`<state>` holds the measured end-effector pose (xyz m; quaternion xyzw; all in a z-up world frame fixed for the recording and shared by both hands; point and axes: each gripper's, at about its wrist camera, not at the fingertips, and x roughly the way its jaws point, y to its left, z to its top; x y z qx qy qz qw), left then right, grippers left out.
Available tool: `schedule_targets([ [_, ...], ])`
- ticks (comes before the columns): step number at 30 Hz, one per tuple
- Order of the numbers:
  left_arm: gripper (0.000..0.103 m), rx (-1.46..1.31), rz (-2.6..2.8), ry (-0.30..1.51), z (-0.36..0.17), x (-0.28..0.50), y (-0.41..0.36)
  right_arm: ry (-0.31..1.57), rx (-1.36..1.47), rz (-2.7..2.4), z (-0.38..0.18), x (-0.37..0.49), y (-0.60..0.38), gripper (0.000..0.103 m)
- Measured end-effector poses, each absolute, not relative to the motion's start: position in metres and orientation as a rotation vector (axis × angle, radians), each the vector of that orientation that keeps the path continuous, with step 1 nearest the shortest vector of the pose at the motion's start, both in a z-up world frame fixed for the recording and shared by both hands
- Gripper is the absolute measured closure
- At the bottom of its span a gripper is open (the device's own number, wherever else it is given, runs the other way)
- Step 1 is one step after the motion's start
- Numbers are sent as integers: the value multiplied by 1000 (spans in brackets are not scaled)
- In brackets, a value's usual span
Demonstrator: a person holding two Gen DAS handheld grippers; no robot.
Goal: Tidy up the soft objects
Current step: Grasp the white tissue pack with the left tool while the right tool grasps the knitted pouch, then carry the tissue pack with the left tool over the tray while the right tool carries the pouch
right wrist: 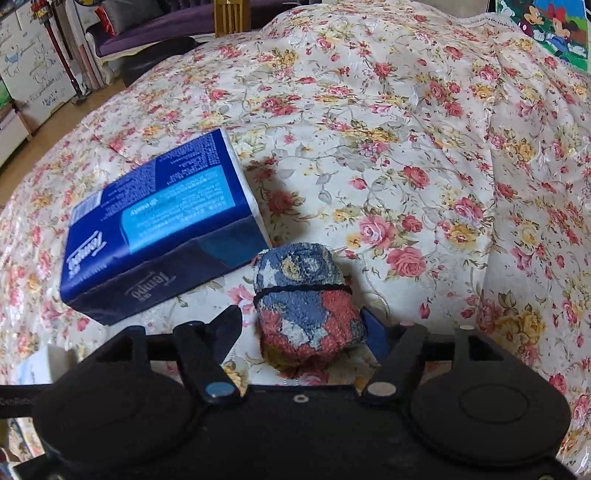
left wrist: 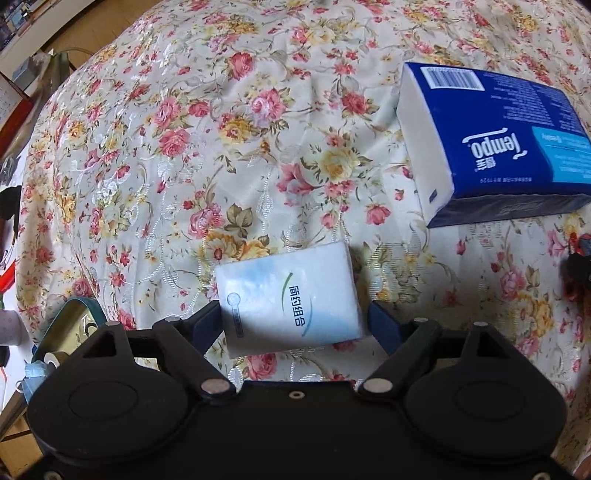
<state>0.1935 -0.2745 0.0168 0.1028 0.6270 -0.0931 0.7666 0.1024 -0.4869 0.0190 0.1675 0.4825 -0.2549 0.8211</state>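
A small white tissue pack (left wrist: pixel 290 297) lies on the floral cloth between the fingers of my left gripper (left wrist: pixel 295 321). The jaws stand wide on either side of it, with a small gap on the right. A big blue Tempo tissue pack (left wrist: pixel 495 144) lies further off at the right; it also shows in the right wrist view (right wrist: pixel 162 229). A rolled red, white and blue towel (right wrist: pixel 306 306) bound with a black band sits between the fingers of my right gripper (right wrist: pixel 306 328). Its right finger touches the roll; the left finger stands apart.
The floral cloth (right wrist: pixel 406 147) covers the whole table. Clutter and a blue-rimmed object (left wrist: pixel 70 325) lie past the left edge. A chair and furniture (right wrist: pixel 229 14) stand beyond the far edge. The white pack's corner (right wrist: pixel 40 363) shows at the lower left.
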Motion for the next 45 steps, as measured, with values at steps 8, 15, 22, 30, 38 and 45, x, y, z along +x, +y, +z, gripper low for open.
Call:
schedule_targets([
  [8,30,218,-213,1346,17,192,-274,1037,338,-558,16,103,-487,37],
  [15,31,222,-232,1309,27,177,-273,1037,328,-559,17,102,-487,48],
  [22,31,196,-243,1254,67,154,-255,1007,394,-550,22,94,-493,53],
  [30,31,140,-251,1210,105,118,-205,972,384,-614,35,76,-492,54],
  [38,31,101,-176,1238,103,78,-131,931,288,-606,68,48,-456,54],
  [45,31,33,-116,1275,85,47,-76,885,198,-507,103,5,-394,54],
])
